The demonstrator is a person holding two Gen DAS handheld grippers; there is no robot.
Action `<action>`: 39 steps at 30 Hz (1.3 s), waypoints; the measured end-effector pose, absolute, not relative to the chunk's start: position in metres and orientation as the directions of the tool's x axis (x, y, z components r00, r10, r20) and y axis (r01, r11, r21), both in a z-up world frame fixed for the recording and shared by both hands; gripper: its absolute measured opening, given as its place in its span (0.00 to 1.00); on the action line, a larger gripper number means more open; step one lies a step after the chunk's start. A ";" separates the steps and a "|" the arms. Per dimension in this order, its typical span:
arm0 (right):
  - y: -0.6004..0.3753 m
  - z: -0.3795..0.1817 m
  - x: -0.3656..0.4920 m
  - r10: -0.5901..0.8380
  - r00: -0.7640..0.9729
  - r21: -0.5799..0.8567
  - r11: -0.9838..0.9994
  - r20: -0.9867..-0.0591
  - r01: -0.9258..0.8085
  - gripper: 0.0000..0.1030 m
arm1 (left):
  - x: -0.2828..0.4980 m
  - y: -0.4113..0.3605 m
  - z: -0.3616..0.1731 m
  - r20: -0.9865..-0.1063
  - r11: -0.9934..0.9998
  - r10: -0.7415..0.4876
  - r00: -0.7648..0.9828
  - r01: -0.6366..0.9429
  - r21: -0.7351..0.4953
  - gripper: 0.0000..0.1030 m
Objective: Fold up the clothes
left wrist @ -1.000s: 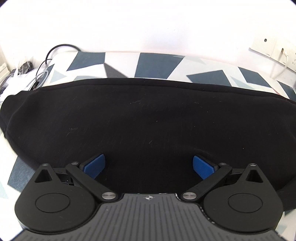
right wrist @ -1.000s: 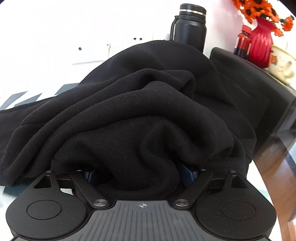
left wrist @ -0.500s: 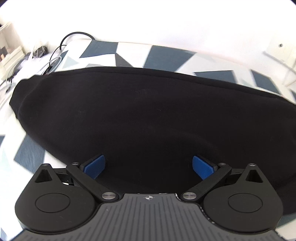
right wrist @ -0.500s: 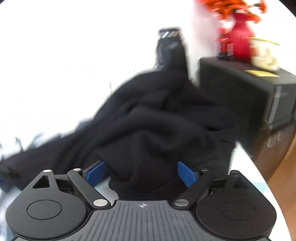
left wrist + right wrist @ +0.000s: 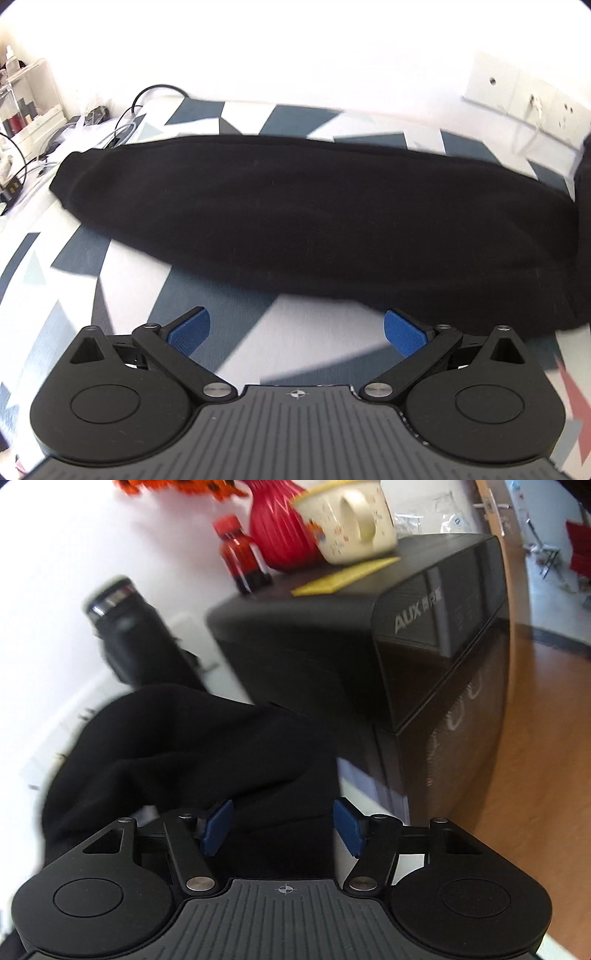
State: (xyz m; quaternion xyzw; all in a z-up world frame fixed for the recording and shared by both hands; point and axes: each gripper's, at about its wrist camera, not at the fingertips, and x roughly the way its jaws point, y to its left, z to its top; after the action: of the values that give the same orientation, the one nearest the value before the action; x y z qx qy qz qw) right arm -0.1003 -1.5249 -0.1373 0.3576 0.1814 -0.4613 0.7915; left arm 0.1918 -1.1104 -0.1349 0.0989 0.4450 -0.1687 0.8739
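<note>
The black fleece garment (image 5: 314, 218) lies stretched along the far edge of the blue-and-white patterned tablecloth (image 5: 122, 280). The left gripper (image 5: 295, 330) hovers nearer, jaws spread wide over bare cloth — nothing in them. The right gripper (image 5: 279, 825) is closing, bunched black fabric between its blue pads (image 5: 218, 825), beside the black AUX appliance (image 5: 424, 635).

A black garment (image 5: 314, 210) lies across a tabletop (image 5: 122, 280) patterned in white, navy and grey-blue triangles. Blue-padded fingers (image 5: 188, 328) tip both black grippers. Nearby, a black appliance (image 5: 332, 657) carries a red vase (image 5: 280, 531), a cream speckled mug (image 5: 347, 520), a red bottle (image 5: 242, 561) and a yellow pad (image 5: 347, 576).
</note>
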 end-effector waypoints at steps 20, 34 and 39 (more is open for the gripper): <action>-1.545 -0.135 -0.079 -0.631 0.541 0.257 0.488 -0.556 0.834 0.07 | 0.177 -1.082 -0.153 -0.846 0.948 -0.008 0.533 0.274 0.164 0.99; -1.445 0.005 -0.125 -0.732 0.661 0.230 0.623 -0.163 0.747 0.06 | 0.205 -1.033 -0.136 -0.834 0.974 -0.029 0.550 0.204 0.101 0.99; -1.396 0.040 -0.119 -0.666 0.729 0.207 0.700 -0.155 0.683 0.06 | 0.214 -1.006 -0.138 -0.829 0.972 -0.064 0.556 0.222 0.074 0.99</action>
State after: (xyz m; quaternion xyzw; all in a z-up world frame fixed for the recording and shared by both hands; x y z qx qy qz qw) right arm -0.1188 -1.3958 0.0399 0.1258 0.0341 -0.3662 0.9214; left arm 0.2142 -1.0063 -0.1375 0.0849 0.4640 -0.0815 0.8780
